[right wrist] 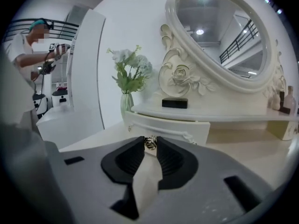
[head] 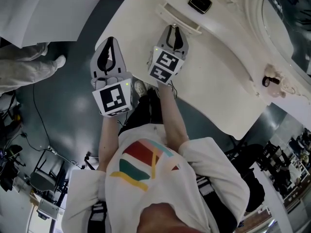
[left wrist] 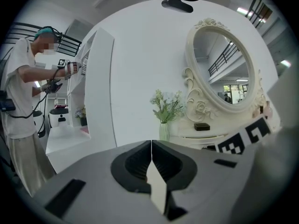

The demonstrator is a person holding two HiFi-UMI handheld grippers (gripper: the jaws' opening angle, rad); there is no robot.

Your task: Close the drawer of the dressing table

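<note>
Gripping the knob (right wrist: 150,142), the right gripper (right wrist: 149,146) points along the travel of the drawer (right wrist: 170,127) into the dressing table (right wrist: 243,150); the left gripper (left wrist: 151,146), closed empty, hangs farther off.

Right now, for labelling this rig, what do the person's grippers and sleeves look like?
The left gripper and right gripper are both grey plastic shells with black ribbed jaw pads. Each carries a white marker cube printed with black squares. No cables show on them. The person wears a white short-sleeved T-shirt with red, teal and yellow stripes on the front.
</note>
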